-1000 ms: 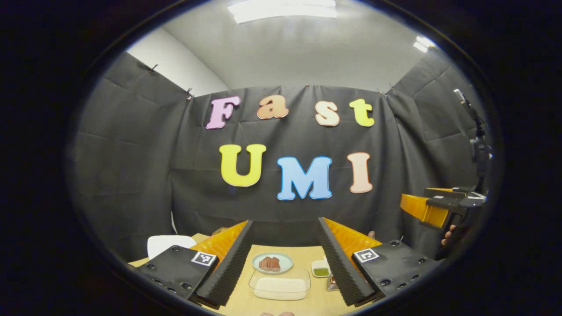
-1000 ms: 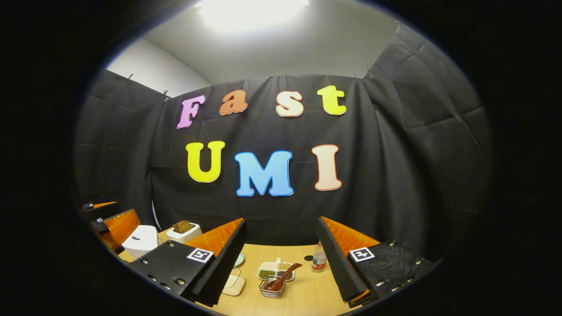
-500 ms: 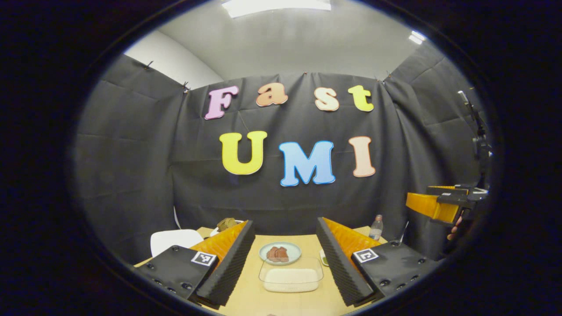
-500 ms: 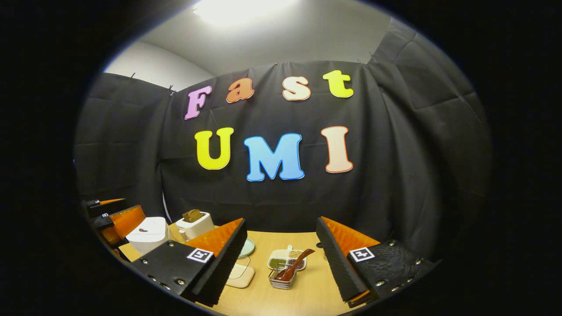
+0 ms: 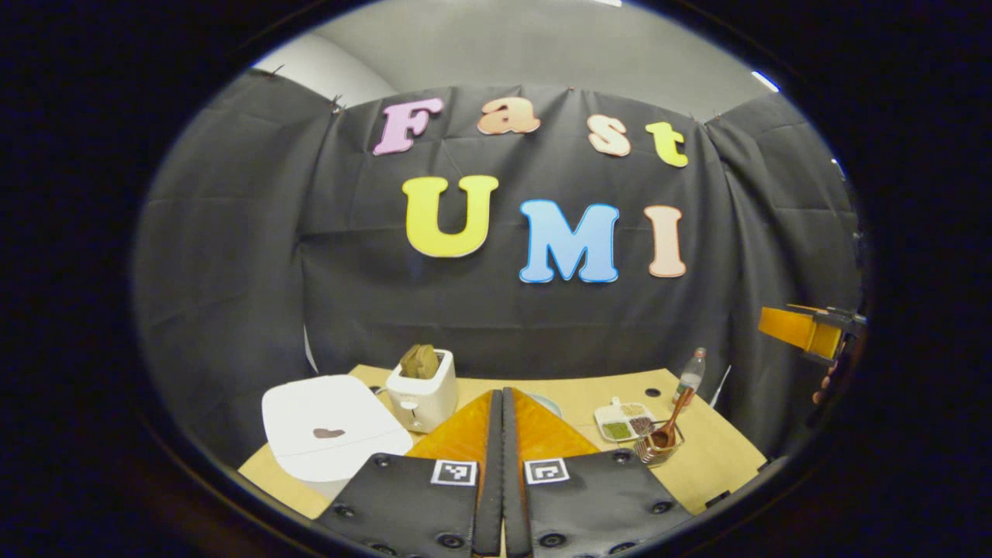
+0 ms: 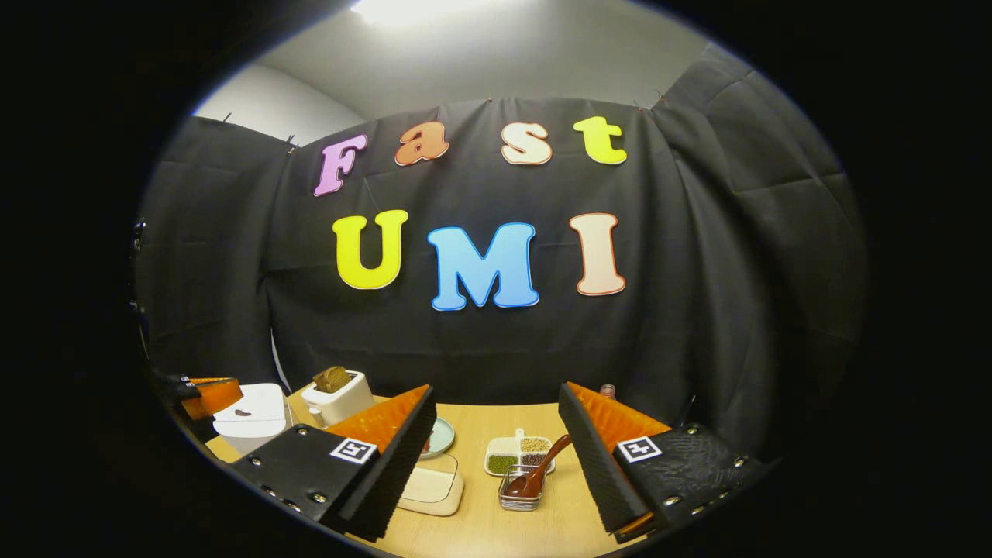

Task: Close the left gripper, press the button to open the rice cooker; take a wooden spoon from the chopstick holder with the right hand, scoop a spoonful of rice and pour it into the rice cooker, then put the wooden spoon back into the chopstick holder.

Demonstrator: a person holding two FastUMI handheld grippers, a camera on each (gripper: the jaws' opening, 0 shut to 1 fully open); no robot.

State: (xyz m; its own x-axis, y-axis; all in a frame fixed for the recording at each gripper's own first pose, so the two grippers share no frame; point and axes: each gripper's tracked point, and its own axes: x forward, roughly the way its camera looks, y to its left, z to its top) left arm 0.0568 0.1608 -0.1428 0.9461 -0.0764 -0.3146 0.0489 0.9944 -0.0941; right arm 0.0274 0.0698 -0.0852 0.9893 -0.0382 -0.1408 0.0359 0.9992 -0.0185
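My left claw [image 5: 497,434] has just pressed together, empty, and swung toward the white rice cooker [image 5: 329,430] at lower left; button press comes next. My right claw [image 6: 496,442] waits spread.

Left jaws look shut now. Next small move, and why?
Probably ease the left gripper down and leftward onto the dark button on the rice cooker. Its jaws are already together, the cooker's lid is down, and the gripper sits right of the button, not touching. The right gripper hangs open over the wooden spoon.
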